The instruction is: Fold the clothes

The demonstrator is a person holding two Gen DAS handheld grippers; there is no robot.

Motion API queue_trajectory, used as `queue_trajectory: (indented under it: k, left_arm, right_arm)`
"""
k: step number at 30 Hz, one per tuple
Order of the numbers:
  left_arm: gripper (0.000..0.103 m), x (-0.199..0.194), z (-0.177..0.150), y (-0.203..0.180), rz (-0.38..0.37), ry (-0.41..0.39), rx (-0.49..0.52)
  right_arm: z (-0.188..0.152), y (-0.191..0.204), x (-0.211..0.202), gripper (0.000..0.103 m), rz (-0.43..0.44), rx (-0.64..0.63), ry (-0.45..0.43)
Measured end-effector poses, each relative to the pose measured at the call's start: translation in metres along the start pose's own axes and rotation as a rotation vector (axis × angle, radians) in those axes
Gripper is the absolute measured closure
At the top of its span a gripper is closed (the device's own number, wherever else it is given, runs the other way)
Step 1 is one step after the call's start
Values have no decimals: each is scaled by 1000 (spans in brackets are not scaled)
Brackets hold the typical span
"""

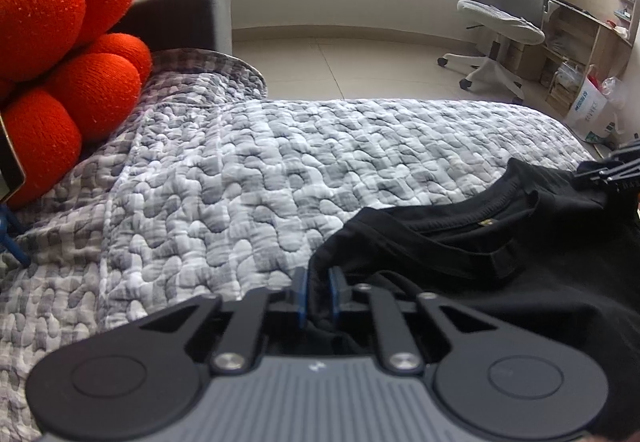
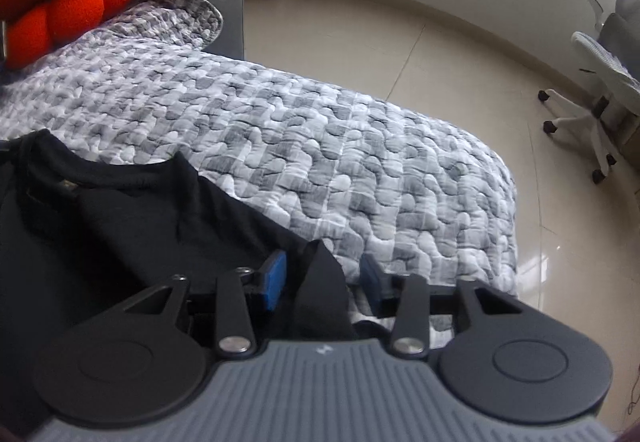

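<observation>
Clearly the black T-shirt [image 1: 500,282] lies on the quilted bed cover [image 1: 240,181], collar toward the far side, spanning left to right between both grippers. Left gripper [image 1: 319,292] is pinched nearly closed on its left shoulder edge; right gripper [image 2: 322,280] stands wide, fabric between its pads unclamped.

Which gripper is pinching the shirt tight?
The left gripper: its blue pads squeeze the black shirt. The right gripper is wide open, with cloth loose between.
</observation>
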State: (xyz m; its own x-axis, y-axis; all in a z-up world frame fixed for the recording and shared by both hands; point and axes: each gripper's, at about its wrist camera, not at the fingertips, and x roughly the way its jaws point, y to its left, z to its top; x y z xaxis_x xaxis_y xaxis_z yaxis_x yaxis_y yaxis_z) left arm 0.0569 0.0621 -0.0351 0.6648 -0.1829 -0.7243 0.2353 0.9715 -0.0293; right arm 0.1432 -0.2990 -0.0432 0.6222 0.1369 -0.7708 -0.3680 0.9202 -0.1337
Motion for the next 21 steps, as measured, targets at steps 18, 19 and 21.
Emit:
queue_trajectory:
  k: [18,19,21]
  left_arm:
    - [97,-21,50,-8,177,-227,49]
    - [97,-19,58,-11,195,-237,72]
    - [97,-14,72,-17,223,-254,118]
  right_arm:
    - [33,2,-47,94,-285,44,-352]
    - [35,1,-46,94,-298,59,-363]
    - [40,-3,-45,94,-325,92,-383]
